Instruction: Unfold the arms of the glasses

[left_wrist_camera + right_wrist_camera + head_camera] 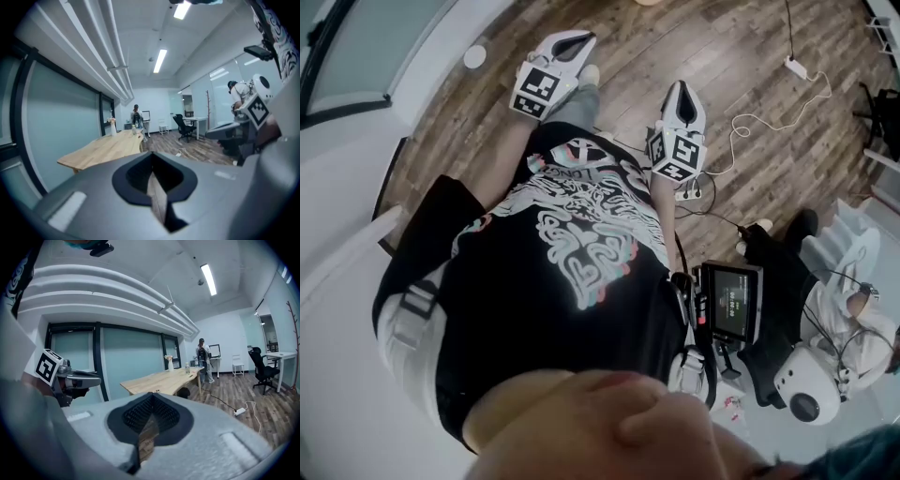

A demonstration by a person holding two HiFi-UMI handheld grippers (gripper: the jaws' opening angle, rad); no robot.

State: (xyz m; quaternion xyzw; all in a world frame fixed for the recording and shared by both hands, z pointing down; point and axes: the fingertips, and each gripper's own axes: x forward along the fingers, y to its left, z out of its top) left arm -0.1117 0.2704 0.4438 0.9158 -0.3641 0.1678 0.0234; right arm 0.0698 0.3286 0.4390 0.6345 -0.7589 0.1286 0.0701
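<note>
Wooden floor [769, 169] fills the top of the head view, with a white power strip [797, 67] lying on it. The person stands and wears a black T-shirt [572, 281] with a pale print. Both grippers are held out in front of the body, above the floor and apart from each other. The left gripper [577, 39] has its fingers [93, 201] closed together, and its own view shows nothing between them, only the dark hollow behind the tips. The right gripper [682, 89] is the same: its fingers meet at the tips and hold nothing. Each gripper view looks across an office room to a long wooden surface [161, 379] beside a glass wall [131, 362]. On its far end stand a vase with flowers [169, 363] and a bottle [187, 367], and a person [202, 357] stands behind it. A black office chair [261, 369] is at the right, by a white desk [281, 354]. The glasses I cannot find in any view, so I cannot tell where they lie relative to the fingers; they are not between the fingers of either gripper
</note>
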